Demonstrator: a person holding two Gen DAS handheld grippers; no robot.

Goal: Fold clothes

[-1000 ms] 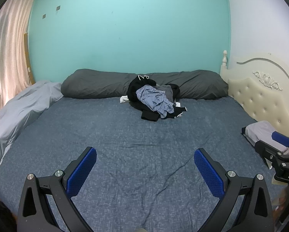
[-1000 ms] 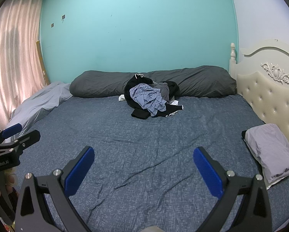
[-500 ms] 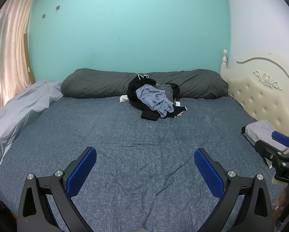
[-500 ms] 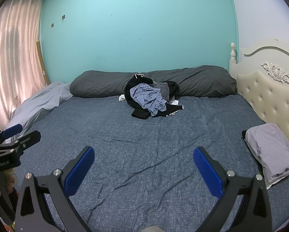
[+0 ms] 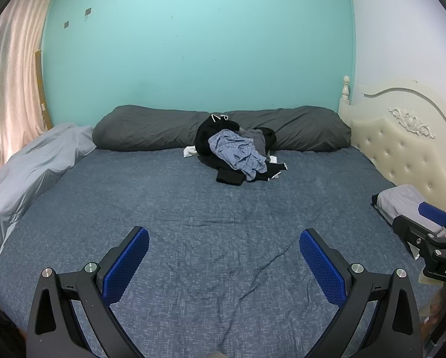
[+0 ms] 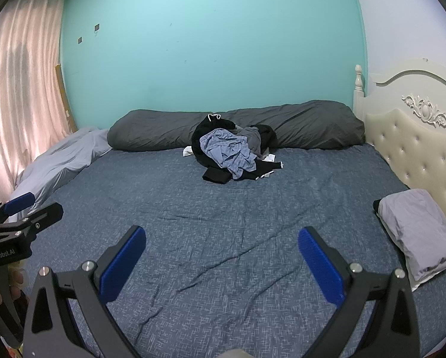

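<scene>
Both grippers (left gripper (image 5: 224, 246), right gripper (image 6: 221, 243)) gape above bare bedsheet (image 5: 223, 208).

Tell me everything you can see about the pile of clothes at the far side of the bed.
The pile of clothes is a loose, unfolded heap of soft fabric. A crumpled light blue garment lies on top, over black pieces that spread toward the front. A grey piece shows at its right, and small white bits stick out at both sides. A white cord loop sits at the top. The pile rests on the blue bed sheet and leans against the long dark grey pillow. Neither hand-held gripper touches it.
</scene>
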